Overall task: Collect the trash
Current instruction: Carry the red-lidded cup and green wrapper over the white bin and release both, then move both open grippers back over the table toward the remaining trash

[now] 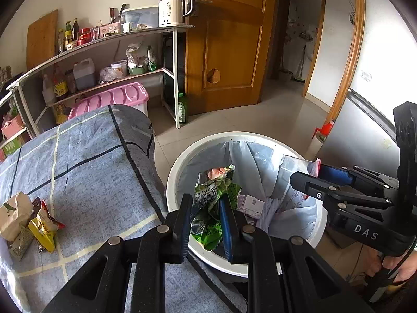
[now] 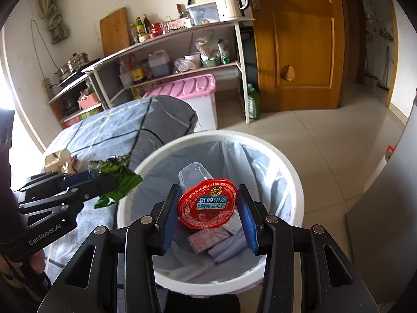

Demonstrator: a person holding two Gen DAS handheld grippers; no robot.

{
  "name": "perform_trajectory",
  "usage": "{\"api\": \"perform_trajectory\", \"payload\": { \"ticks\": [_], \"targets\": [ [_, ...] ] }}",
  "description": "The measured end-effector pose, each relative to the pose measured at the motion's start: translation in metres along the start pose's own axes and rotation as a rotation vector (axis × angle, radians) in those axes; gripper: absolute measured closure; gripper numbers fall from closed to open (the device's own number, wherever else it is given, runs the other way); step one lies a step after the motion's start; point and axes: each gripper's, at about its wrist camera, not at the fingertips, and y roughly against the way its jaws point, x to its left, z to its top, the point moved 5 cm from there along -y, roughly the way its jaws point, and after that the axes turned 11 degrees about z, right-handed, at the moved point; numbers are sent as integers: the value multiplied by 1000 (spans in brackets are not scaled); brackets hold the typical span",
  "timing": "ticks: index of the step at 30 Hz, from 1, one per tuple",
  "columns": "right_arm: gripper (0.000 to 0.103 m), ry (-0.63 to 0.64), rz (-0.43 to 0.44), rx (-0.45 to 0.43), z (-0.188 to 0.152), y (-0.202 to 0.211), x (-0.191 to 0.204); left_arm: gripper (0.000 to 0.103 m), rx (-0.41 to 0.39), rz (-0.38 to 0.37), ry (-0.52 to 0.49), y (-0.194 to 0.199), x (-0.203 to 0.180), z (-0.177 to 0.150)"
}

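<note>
Left gripper (image 1: 206, 208): jaws clamped narrowly on a crumpled green foil wrapper (image 1: 211, 208).
Right gripper (image 2: 207, 208): jaws pinching a red-lidded clear plastic jelly cup (image 2: 207, 204).
Round white lined bin (image 2: 292, 167): beneath both.

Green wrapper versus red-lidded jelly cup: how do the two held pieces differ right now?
The green wrapper is crumpled, soft foil; the red-lidded jelly cup is a rigid clear cup with a flat printed lid. The wrapper is pinched in the nearly closed left hand-held gripper; the cup sits between wider-set fingers of the right hand-held gripper. Both are over the white trash bin.
</note>
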Motion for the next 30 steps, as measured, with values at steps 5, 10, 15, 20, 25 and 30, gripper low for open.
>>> {"api": "perform_trajectory", "payload": {
  "ticks": [5, 10, 15, 20, 25, 30],
  "targets": [
    [59, -7, -31, 34, -8, -8, -12, 82, 22, -7, -4, -9, -9, -3],
    [59, -13, -51, 57, -13, -14, -18, 82, 44, -13, 0, -17, -11, -4],
    [58, -12, -75, 70, -15, -16, -19, 75, 51, -17, -9, -20, -12, -5],
    [49, -3, -81, 70, -16, -15, -18, 56, 52, -27, 10, -20, -10, -5],
    [48, -7, -87, 61, -17, -11, -17, 52, 52, -24, 17, -19, -6, -6],
    [48, -12, -89, 49, -15, -7, -14, 43, 35, -22, 16, -12, -3, -5]
  ]
}}
